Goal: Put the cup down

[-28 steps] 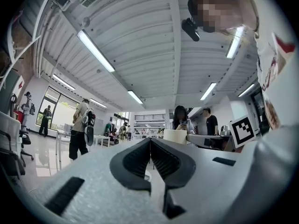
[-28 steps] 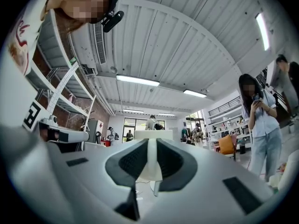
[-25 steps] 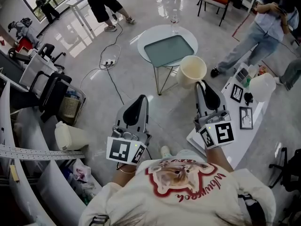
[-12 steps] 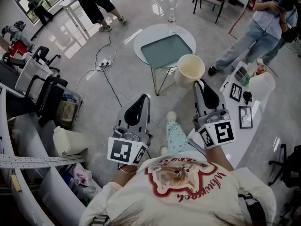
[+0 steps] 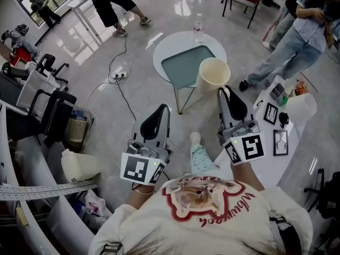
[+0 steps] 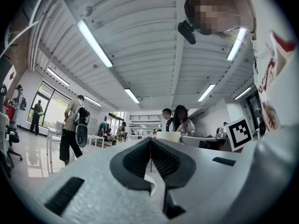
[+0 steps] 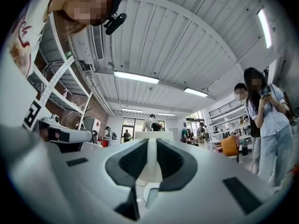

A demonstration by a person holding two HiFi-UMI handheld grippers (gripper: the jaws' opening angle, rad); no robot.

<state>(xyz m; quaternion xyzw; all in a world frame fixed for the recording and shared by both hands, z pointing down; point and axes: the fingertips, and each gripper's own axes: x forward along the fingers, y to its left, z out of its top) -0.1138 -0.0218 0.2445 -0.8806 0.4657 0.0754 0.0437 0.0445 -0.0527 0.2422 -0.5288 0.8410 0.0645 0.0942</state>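
A tall cream cup (image 5: 213, 75) hangs upright in the air in the head view, over the floor at the near right edge of a round white table (image 5: 166, 48). My right gripper (image 5: 226, 92) is shut on the cup's near wall, and in the right gripper view that wall shows as a pale strip (image 7: 150, 164) between the right gripper (image 7: 152, 141) jaws. My left gripper (image 5: 162, 109) is held level beside it, shut and empty. From the left gripper (image 6: 150, 140) view the cup (image 6: 168, 136) shows just beyond the shut jaws.
The round table carries a grey-green tray (image 5: 186, 64) and a bottle (image 5: 198, 23) at its far edge. A white table (image 5: 265, 155) with picture frames stands at right. People stand around; a power strip (image 5: 119, 76) with a cable lies on the floor, and chairs (image 5: 53, 108) stand at left.
The cup and right gripper have shifted slightly toward the round table. My leg has stepped forward. The person at the right has moved further off.
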